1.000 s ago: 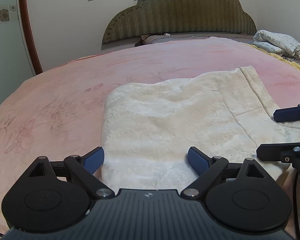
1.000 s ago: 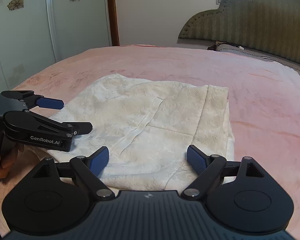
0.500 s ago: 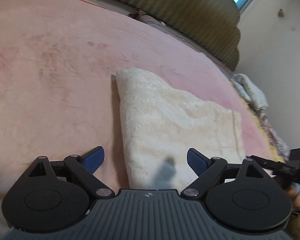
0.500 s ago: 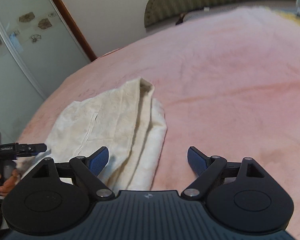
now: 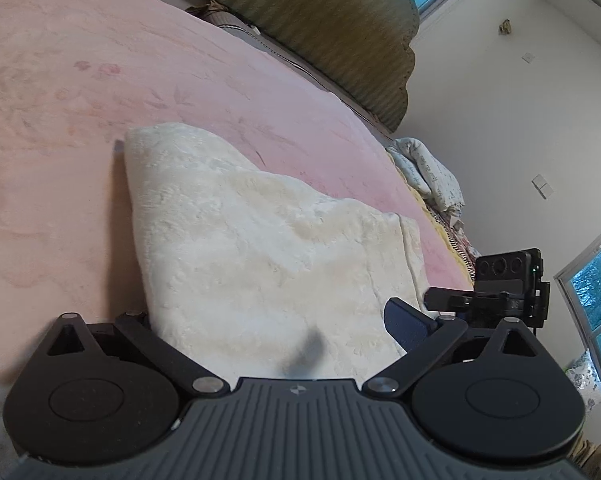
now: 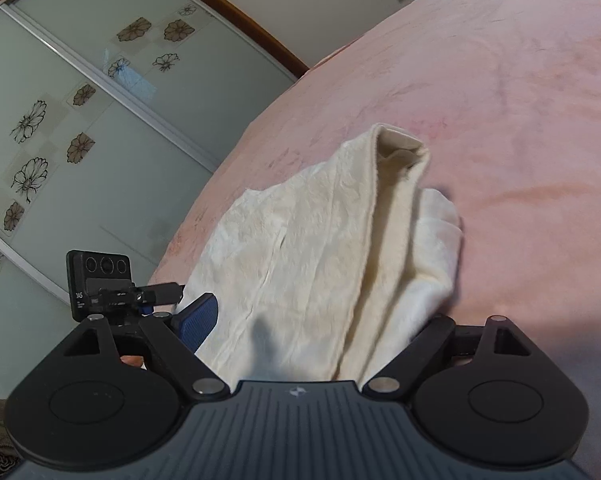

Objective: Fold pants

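left wrist view: folded cream pants [image 5: 260, 248] lie on the pink blanket [image 5: 80, 100], filling the lower middle of frame. left gripper [image 5: 272, 320] has its jaws spread wide, straddling the near end of the pants; the fabric's near left edge covers the left finger's pad, and the right blue pad [image 5: 410, 326] sits at the fabric's right edge. whether either pad presses the cloth cannot be told. right gripper [image 5: 452, 300] shows at the right, just beyond the pants' near right corner, its camera block facing this way.

versus one second ago: horizon was level then, with the headboard [image 5: 320, 20] straight ahead; now the view is rolled, headboard swung to upper right, window [image 5: 596, 312] and side wall in sight. both blue pads were clear of the cloth then; now the pants run in between the fingers.

right wrist view: right gripper [image 6: 312, 324] jaws spread wide, likewise straddling the near end of the pants [image 6: 320, 240]. left blue pad [image 6: 198, 320] is at the fabric's left edge; the right finger's pad is hidden behind the stacked folded edge. contact cannot be told. left gripper [image 6: 156, 296] shows at lower left, beside the pants' near left corner, with wardrobe doors [image 6: 60, 140] behind it.

versus one second ago: this view has rolled the opposite way; the pants' layered right edge, then seen flat, now rises as a ridge toward the far corner. pants' place on the blanket looks unchanged.
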`<state>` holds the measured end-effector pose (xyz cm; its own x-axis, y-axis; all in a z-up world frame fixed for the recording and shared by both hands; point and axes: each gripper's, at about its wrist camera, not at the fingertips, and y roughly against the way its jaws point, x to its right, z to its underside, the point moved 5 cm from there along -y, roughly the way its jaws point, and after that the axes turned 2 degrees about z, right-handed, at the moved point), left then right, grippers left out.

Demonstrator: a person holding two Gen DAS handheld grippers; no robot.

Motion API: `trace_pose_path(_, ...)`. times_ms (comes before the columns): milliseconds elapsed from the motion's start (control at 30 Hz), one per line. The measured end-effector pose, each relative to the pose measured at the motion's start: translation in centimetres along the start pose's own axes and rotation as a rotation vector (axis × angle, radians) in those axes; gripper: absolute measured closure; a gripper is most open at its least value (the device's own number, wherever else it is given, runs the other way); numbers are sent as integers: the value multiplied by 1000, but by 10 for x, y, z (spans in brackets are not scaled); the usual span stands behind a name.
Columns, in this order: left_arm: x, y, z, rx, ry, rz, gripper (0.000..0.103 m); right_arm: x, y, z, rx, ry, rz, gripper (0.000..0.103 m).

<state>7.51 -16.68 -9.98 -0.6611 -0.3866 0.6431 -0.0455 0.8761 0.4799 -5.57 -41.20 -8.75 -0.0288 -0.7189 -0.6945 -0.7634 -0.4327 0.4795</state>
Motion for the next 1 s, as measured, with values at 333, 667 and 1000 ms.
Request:
trace_pose_path(333,6,14,-1,59,-61,-91,84,-21,5,13,22,94,167,66)
trace_pose_path(667,18,60,-53,216,-240,-241,87,-82,-14,-37,90,283,101,68)
trace_pose_path(1000,-68,37,-104,135,-143,-412,79,-46,-126,-105,41,218,199,65)
